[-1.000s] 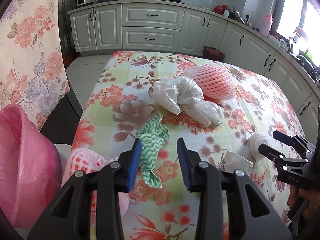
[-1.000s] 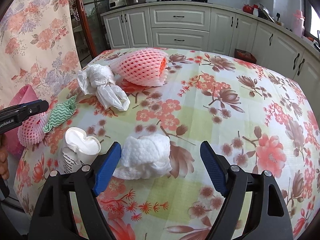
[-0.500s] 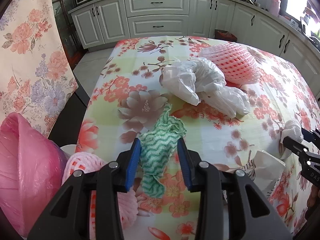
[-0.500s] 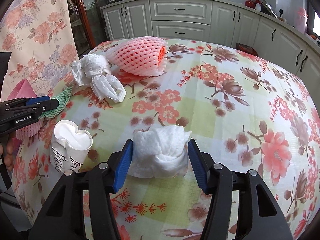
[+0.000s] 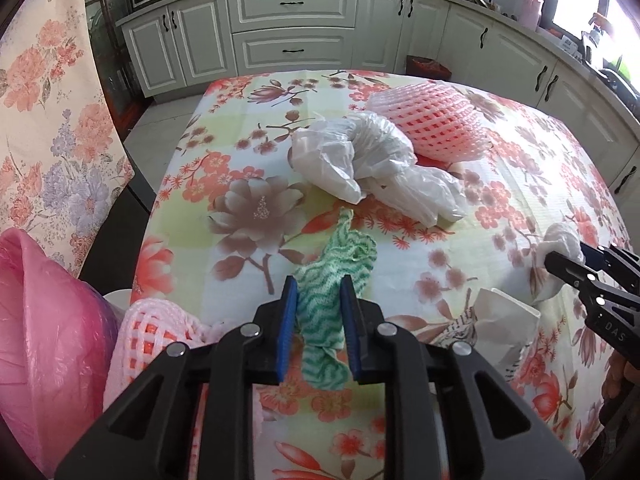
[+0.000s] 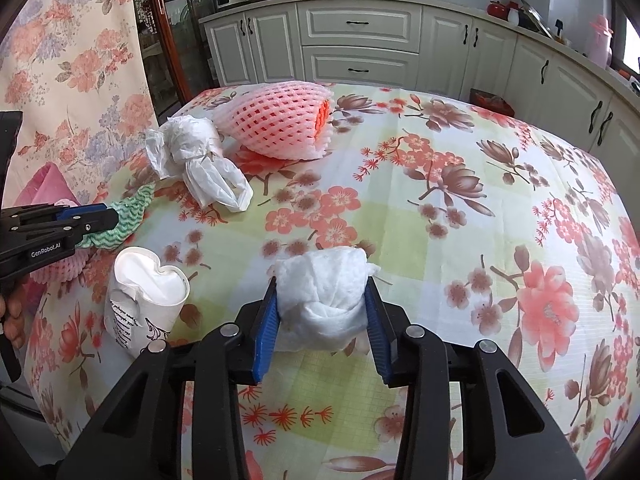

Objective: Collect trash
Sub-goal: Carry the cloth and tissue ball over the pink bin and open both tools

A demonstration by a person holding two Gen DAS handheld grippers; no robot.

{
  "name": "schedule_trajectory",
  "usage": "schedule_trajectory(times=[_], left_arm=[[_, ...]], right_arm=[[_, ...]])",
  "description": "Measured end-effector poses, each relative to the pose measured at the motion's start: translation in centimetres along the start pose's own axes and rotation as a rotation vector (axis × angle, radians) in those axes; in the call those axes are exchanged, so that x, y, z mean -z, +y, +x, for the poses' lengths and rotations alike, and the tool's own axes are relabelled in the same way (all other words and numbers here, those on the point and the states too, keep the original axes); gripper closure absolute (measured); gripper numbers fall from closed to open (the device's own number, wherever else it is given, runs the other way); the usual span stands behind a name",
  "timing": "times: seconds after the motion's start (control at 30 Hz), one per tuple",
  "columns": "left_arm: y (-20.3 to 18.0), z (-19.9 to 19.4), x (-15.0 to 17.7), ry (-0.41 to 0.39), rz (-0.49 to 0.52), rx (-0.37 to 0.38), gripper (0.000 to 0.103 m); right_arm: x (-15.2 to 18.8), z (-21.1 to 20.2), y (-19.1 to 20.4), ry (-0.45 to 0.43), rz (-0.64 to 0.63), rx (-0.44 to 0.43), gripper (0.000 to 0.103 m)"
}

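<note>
Both grabs are being made at once: this is the pick-up step of collecting the trash, with nothing lifted yet. In the left wrist view the left gripper (image 5: 318, 312) sits low centre, its blue jaws closing on the crumpled green-and-white zigzag cloth (image 5: 334, 280), which they already pinch; the cloth's far end trails up the frame on the floral tablecloth (image 5: 248, 148). In the right wrist view the right gripper (image 6: 322, 320) is closing on the wad of white tissue paper (image 6: 322, 300), squeezed between its jaws at lower centre.

Both grippers slope steeply down toward the table from its near edge; part of a hand shows only at the frame edges.

Next, I judge, each piece must be lifted clear and carried to the pink plastic bag (image 5: 44, 332) at the lower left of the left view, which looks like the bin liner. The grip should firm up first, since both items are soft and could slip.

Still lying on the table: the crumpled white plastic bag (image 6: 196, 160), the pink foam fruit net (image 6: 280, 120), and the dented white paper cup (image 6: 140, 300)
</note>
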State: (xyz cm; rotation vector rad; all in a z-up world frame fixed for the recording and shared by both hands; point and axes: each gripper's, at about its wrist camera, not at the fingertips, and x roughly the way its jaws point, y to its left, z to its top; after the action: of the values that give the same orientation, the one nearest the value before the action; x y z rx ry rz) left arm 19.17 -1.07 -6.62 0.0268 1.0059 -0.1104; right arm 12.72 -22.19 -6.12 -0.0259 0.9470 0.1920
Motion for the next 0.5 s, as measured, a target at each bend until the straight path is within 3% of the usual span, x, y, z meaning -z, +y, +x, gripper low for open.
schedule_trajectory(times=[0.5], left_arm=[[-0.2, -4.8, 0.0, -0.111, -0.040, 0.046, 0.082]], right_arm=[[-0.8, -2.1, 0.0, -0.051, 0.004, 0.006, 0.065]])
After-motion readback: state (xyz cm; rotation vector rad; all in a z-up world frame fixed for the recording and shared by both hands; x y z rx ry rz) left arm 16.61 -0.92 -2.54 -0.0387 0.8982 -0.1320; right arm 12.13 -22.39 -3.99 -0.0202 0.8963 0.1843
